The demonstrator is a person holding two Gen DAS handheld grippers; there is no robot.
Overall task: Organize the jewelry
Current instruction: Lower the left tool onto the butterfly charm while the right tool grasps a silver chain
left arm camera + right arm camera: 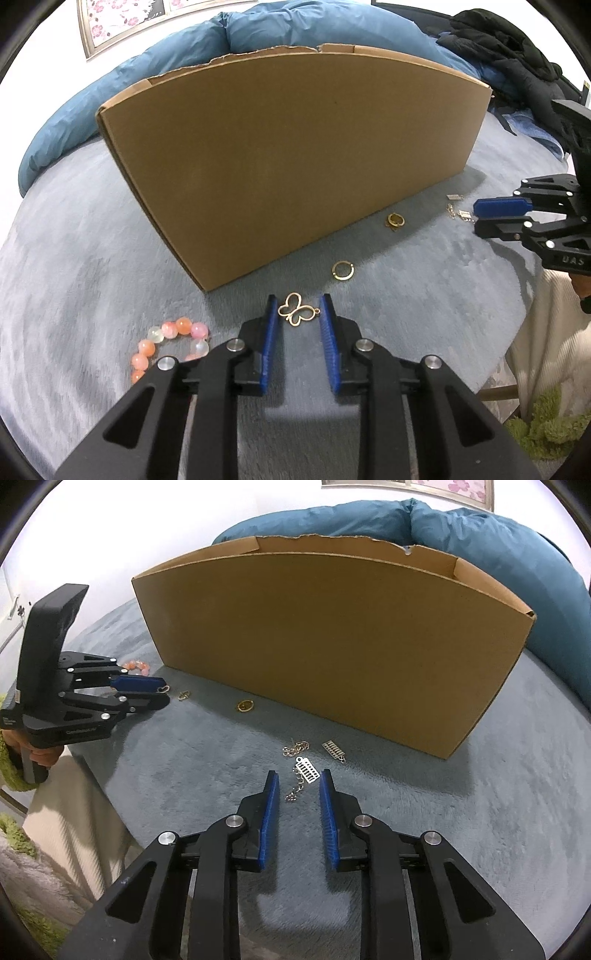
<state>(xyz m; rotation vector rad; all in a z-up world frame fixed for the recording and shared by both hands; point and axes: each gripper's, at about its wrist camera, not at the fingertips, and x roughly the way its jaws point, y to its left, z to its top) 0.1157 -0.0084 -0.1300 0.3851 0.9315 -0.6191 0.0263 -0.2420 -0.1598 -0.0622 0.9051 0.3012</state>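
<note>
Looking at the cardboard box [288,155] as the landmark: the gold butterfly charm [296,314] lies flat on the plush blanket [74,266] just in front of its near corner, between the left gripper [298,308] fingers, which stand apart, not touching it. Right gripper [298,786] is parted too, around a silver chain earring [303,775] before the box's front wall. Both pieces look light, thin and slippery; I'd pinch the butterfly across its wings and the earring by its stiff plate.
</note>
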